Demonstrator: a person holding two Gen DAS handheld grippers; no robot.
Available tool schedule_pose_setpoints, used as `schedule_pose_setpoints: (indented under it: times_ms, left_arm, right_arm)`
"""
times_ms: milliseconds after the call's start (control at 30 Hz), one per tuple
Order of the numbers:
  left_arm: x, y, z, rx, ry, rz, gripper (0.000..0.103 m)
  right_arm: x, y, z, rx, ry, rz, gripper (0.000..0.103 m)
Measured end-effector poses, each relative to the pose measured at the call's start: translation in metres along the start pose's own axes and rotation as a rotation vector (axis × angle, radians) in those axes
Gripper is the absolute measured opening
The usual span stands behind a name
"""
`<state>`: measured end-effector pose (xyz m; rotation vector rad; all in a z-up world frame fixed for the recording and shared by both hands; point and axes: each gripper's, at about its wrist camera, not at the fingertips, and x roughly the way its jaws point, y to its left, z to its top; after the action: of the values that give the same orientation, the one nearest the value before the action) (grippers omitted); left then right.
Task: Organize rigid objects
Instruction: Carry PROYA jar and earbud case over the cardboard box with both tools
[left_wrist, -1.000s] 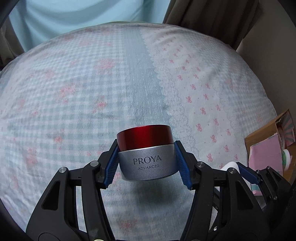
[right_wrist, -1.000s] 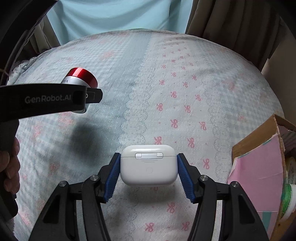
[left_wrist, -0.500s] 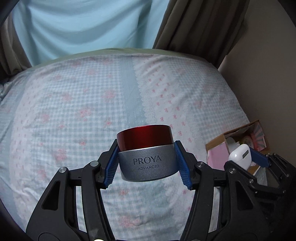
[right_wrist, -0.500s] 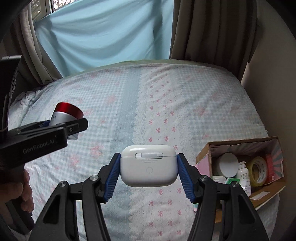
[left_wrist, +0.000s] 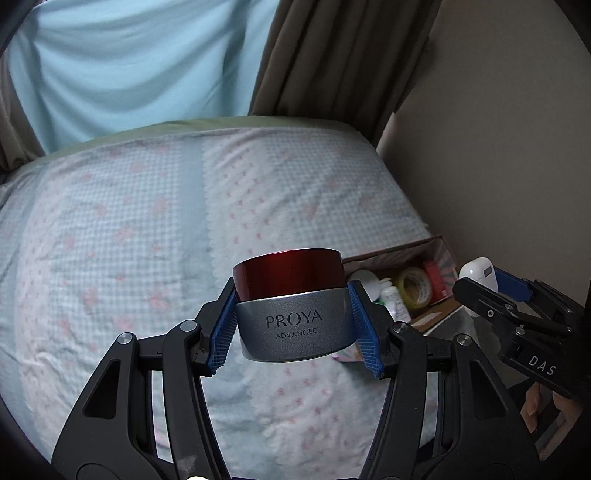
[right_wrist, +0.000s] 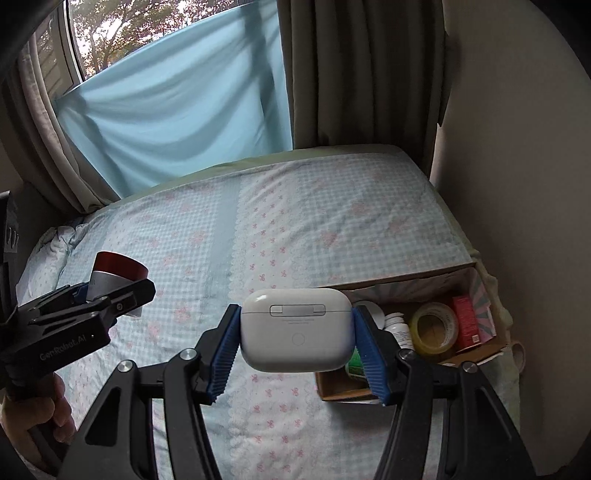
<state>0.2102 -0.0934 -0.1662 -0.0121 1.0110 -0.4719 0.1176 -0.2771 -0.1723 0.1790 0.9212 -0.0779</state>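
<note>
The cream jar half hides your cardboard box; left gripper clamps it, right gripper clamps the earbud case above the bed.

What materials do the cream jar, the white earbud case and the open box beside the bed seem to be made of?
Cream jar: red lid with a metallic sheen, matte speckled grey body; metal or coated plastic, unclear.
Earbud case: smooth glossy white plastic, with a silvery hinge strip that looks like metal.
Box: brown cardboard, judging by its raw dull flaps.
</note>
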Motion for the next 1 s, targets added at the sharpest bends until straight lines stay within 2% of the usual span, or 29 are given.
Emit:
schedule_pose_setpoints:
  times_ms: [233,433,733,867,1000]
  left_arm:
    - [0.025,-0.081,-0.001,0.006,0.039,-0.049,0.053]
    - [0.066,-0.132,0.006,0.028,0.082,-0.070,0.053]
    - [0.170,-0.172,0.018,0.108,0.234,-0.070,0.053]
    - [0.219,-0.178,0.019,0.135,0.315,-0.074,0.053]
    - [0.266,-0.183,0.012,0.153,0.395,-0.075,0.053]
  right_arm:
    - [-0.017,-0.089,0.001,0.019,0.022,-0.025,0.056]
    - [0.001,-0.150,0.006,0.044,0.062,-0.032,0.056]
    - [0.085,-0.208,-0.002,0.036,0.138,-0.009,0.056]
    - [0.117,-0.217,-0.011,-0.029,0.173,-0.014,0.056]
    - [0.149,-0.213,-0.026,-0.156,0.218,-0.013,0.056]
